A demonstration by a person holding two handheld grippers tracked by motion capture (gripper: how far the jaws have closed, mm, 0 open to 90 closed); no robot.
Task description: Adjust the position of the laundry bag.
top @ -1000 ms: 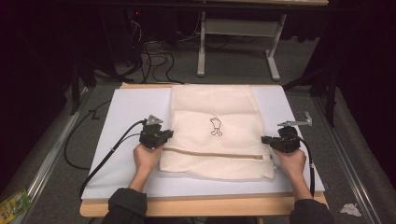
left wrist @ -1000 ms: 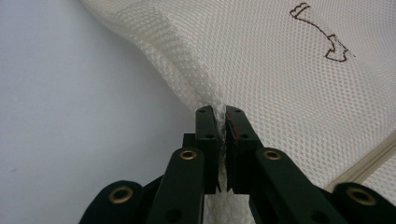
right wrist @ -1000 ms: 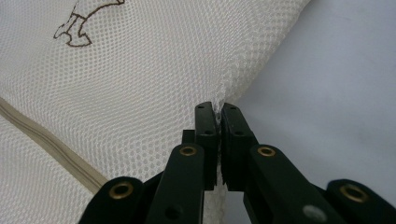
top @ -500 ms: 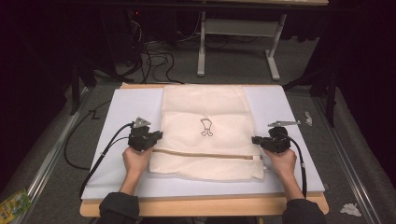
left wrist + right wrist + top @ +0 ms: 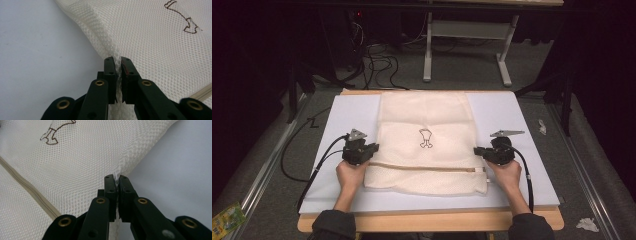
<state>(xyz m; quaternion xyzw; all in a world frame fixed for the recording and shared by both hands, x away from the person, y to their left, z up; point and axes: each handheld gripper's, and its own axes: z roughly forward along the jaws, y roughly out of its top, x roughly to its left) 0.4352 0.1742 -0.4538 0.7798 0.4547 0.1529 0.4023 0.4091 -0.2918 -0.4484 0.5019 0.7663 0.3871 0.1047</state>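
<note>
My left gripper (image 5: 373,150) and right gripper (image 5: 479,151) are each clamped on a side edge of the cream mesh laundry bag (image 5: 427,125), which lies flat on the pale blue mat (image 5: 337,120), zipper (image 5: 427,167) near me and small brown print (image 5: 426,138) facing up.

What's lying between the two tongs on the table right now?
In the high view, the mesh laundry bag spans from left tongs to right tongs, with its zipper and small printed figure.
</note>
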